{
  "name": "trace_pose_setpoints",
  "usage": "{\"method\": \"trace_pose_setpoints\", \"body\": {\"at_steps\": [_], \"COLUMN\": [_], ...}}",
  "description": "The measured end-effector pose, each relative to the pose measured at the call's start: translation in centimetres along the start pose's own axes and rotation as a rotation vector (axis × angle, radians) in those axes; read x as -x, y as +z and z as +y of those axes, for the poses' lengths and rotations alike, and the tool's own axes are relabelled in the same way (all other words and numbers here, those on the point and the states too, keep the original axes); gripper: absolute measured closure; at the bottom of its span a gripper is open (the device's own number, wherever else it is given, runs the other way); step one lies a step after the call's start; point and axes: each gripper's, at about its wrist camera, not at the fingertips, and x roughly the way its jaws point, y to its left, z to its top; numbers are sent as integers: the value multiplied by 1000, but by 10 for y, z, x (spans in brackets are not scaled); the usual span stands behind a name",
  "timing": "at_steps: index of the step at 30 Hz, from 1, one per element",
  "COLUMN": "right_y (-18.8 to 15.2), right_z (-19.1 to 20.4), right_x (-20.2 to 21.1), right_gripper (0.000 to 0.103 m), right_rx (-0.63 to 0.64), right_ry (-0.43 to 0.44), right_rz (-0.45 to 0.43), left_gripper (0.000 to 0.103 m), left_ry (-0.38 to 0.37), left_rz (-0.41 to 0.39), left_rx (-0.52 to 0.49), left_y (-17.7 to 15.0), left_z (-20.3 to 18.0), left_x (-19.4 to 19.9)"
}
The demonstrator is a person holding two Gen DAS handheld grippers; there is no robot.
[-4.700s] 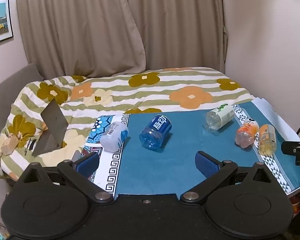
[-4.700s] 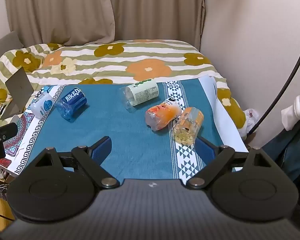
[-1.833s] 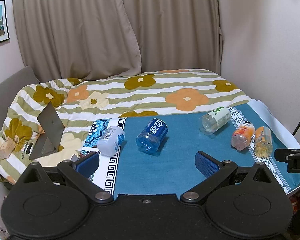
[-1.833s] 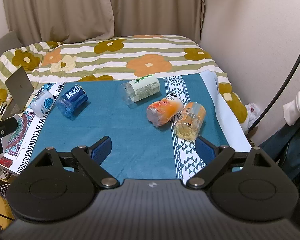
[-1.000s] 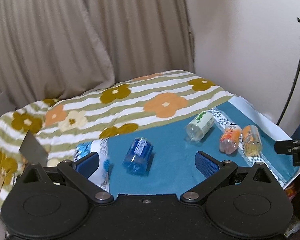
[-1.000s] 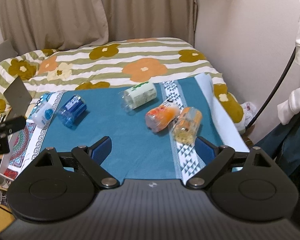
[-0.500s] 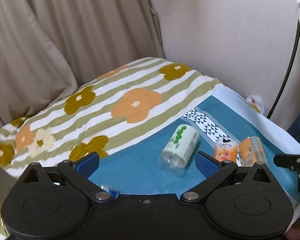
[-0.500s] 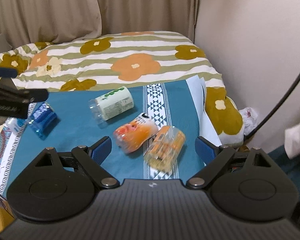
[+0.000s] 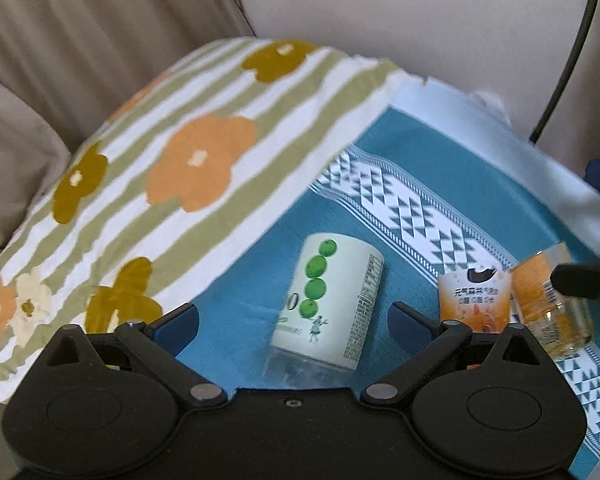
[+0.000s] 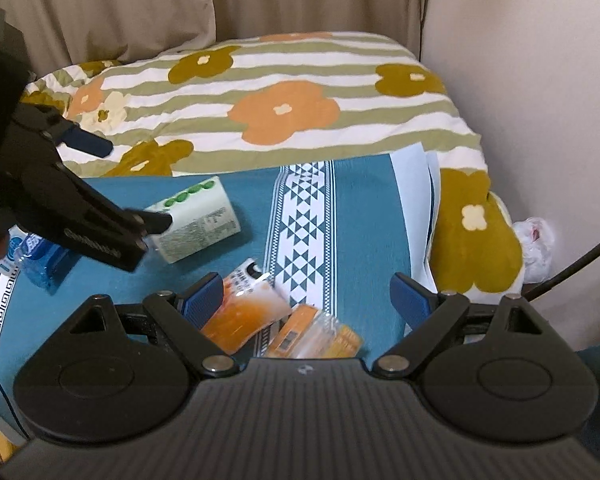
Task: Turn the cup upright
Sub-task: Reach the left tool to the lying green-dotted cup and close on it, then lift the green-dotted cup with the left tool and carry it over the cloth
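Note:
A clear cup with a white label and green dots (image 9: pixel 332 304) lies on its side on the teal cloth (image 9: pixel 412 152), between the open jaws of my left gripper (image 9: pixel 294 320). It also shows in the right wrist view (image 10: pixel 198 218), where one left finger reaches its near end. An orange-labelled cup (image 10: pixel 240 312) and a yellow-orange cup (image 10: pixel 316 338) lie on their sides just in front of my right gripper (image 10: pixel 308 300), which is open and empty. Both also show in the left wrist view, the orange one (image 9: pixel 474 298) and the yellow one (image 9: pixel 552 300).
A blue-labelled cup (image 10: pixel 40 262) lies on its side at the left of the cloth. A flowered striped bedspread (image 10: pixel 284 108) lies behind the cloth. A wall (image 10: pixel 532 60) and a black cable (image 10: pixel 572 264) are at the right. Curtains hang behind.
My left gripper has swung right and moved in on the green-dot cup, which now lies between its jaws. My right gripper has moved forward over the two orange cups.

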Motion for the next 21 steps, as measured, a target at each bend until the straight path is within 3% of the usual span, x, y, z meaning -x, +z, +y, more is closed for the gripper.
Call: {"method": "trace_pose_setpoints", "body": {"at_steps": [8,13,21], "right_y": [6,9,10], "right_z": [-16,-21,-23], "right_x": [-29,-39,-39], "right_gripper": [0,0,0], "right_rx": [-17,-16,-18], "right_ry": [34,52,63], "right_rz": [51,64,57], "left_gripper": [14,32,33], "left_ry": [-12,-20,-18], "left_rz": [111,138,127], "left_rx": [-50,-60,-22], "left_y": [1,-1,-3], "left_z": [-9,-11,-10], "left_x": [-41,-51,-46]}}
